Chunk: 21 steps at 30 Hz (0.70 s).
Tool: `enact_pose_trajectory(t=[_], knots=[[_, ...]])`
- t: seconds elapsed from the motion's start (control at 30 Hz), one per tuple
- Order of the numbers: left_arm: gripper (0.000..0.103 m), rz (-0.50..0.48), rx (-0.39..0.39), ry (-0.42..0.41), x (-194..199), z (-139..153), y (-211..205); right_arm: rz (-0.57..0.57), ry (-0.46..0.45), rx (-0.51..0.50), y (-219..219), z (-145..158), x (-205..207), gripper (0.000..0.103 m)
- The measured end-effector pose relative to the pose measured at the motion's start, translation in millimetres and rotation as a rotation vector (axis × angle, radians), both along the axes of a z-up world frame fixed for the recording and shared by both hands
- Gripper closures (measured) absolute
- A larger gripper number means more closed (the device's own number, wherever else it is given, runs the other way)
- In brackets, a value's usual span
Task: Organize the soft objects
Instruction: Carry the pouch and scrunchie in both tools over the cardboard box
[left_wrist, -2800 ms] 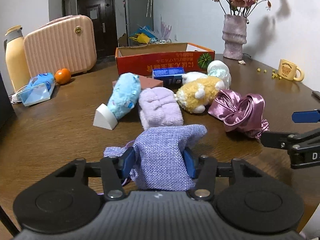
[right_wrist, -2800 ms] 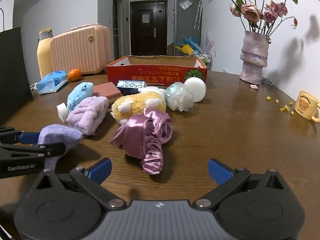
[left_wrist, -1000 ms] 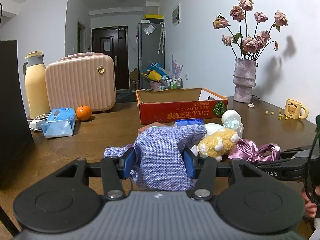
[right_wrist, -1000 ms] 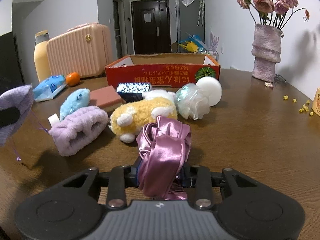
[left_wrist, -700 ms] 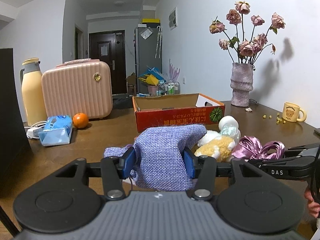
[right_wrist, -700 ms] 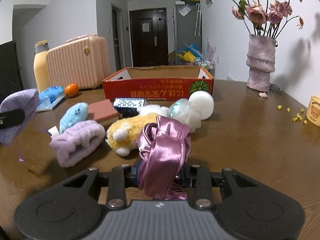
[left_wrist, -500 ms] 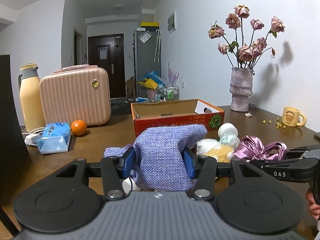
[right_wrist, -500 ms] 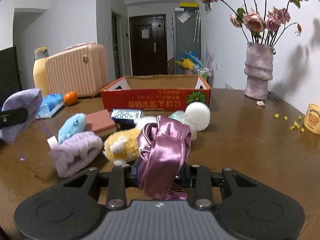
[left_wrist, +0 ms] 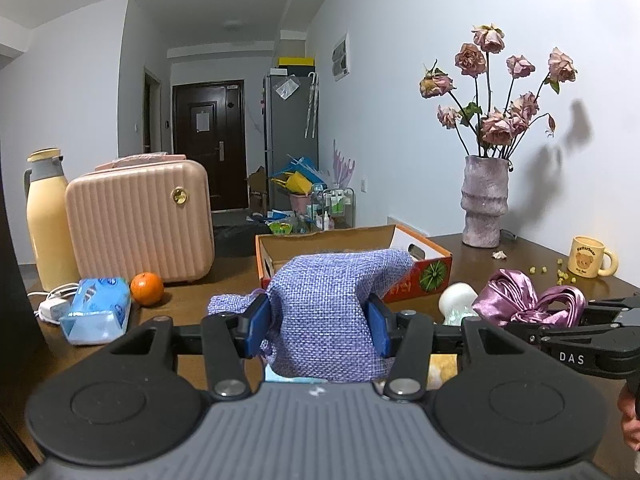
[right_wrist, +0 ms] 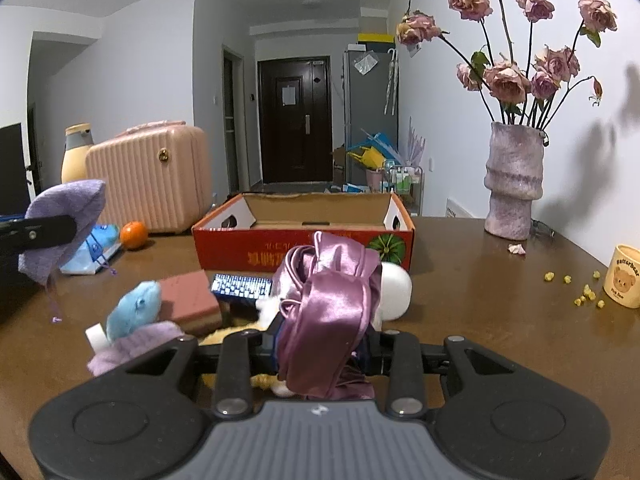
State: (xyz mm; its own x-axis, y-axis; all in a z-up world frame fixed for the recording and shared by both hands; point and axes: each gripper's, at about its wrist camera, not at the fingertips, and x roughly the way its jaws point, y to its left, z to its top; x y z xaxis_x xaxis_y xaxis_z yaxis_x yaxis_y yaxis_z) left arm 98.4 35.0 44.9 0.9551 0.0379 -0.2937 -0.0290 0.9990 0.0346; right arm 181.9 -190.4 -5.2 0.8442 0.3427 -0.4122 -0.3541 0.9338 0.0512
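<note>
My left gripper point(left_wrist: 318, 330) is shut on a purple woven drawstring pouch point(left_wrist: 332, 312) and holds it high above the table; the pouch also shows in the right wrist view point(right_wrist: 64, 224). My right gripper point(right_wrist: 322, 350) is shut on a pink satin scrunchie bundle point(right_wrist: 328, 312), lifted off the table; it also shows in the left wrist view point(left_wrist: 520, 300). An open red cardboard box point(right_wrist: 304, 240) stands ahead of both grippers. A blue plush fish point(right_wrist: 134, 312), a lilac fluffy headband point(right_wrist: 132, 346) and a yellow plush, mostly hidden, lie below.
A brick-red sponge block point(right_wrist: 188, 300), a blue packet point(right_wrist: 242, 286) and a white ball point(right_wrist: 394, 290) lie before the box. A pink suitcase point(left_wrist: 140, 216), yellow flask point(left_wrist: 50, 216), orange point(left_wrist: 147, 288), tissue pack point(left_wrist: 98, 310), flower vase point(right_wrist: 514, 184) and bear mug point(right_wrist: 624, 282) stand around.
Both grippers have risen higher with their loads and moved toward the red box. The soft toys on the table now sit lower in both views.
</note>
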Motion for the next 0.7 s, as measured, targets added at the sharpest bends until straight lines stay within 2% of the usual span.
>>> enact_pose_trajectory(t=[0.23, 0.7], knots=[[0.052, -0.004, 0.014, -0.014, 26.4, 10.6, 2.3, -0.004, -0.02, 0.018, 3.8, 9.8, 18.1, 0.07], [0.052, -0.012, -0.008, -0.032, 80.0, 22.0, 17.5, -0.012, -0.057, 0.032, 23.6, 22.5, 64.6, 0.07]])
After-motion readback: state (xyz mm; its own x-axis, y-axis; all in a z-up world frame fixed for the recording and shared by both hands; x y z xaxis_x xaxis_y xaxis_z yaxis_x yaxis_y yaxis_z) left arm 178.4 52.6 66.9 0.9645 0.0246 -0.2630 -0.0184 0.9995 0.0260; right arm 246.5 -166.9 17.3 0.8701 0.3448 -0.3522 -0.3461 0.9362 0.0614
